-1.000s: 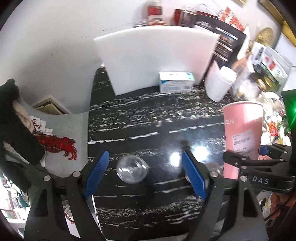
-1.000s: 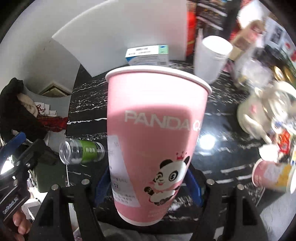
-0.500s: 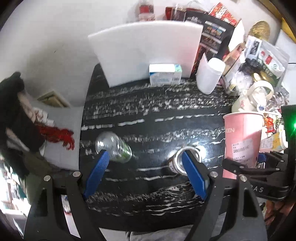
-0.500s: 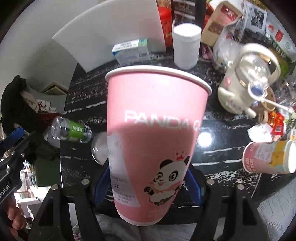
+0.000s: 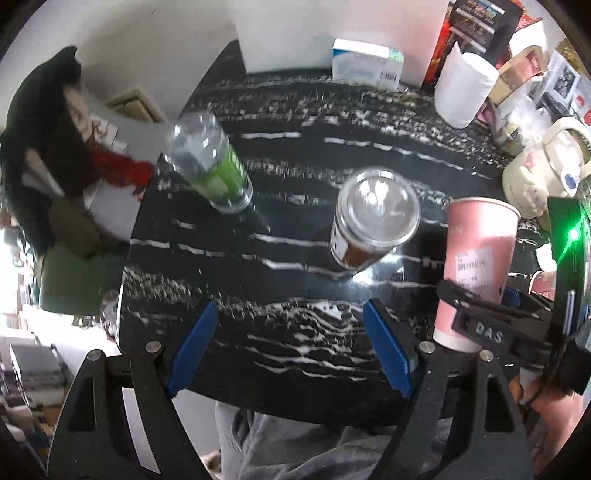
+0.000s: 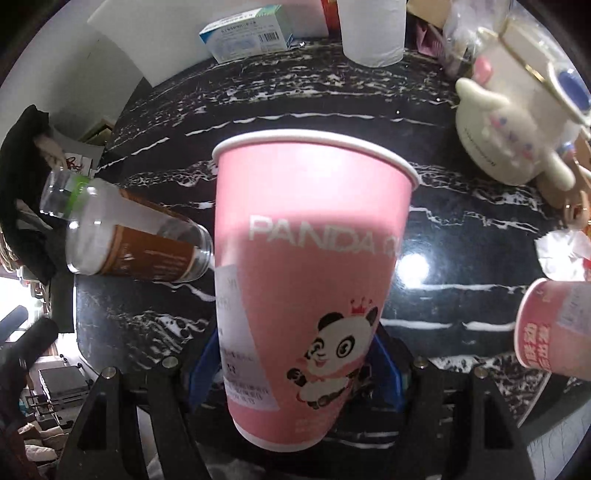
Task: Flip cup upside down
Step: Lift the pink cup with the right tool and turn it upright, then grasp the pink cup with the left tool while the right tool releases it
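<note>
While I hold the pink cup (image 6: pixel 310 288) up above the black worktop (image 5: pixel 295 206), a lot could go wrong, so I start with the biggest thing. The worktop is crowded, and when I turn the cup over, its wide top will swing in a big arc. It could bump the cream teapot (image 6: pixel 513 122) on my right or the tall white cup (image 6: pixel 371 29) at the back. Next is the pink cup itself: it is upright, mouth up, and my right gripper (image 6: pixel 295 369) has its jaws squeezed on the narrow bottom part only. That part is thin paper, so a hard squeeze could crush it, and a soft one could let it slip as it tips. Then come the two bottles. The brown bottle (image 5: pixel 373 221) and the green bottle (image 5: pixel 210 162) are near my cup's landing spot, and a knock could send them rolling. Last, my left gripper (image 5: pixel 291 347) hangs with its jaws wide apart, holding nothing, so it cannot catch a falling cup fast.
</note>
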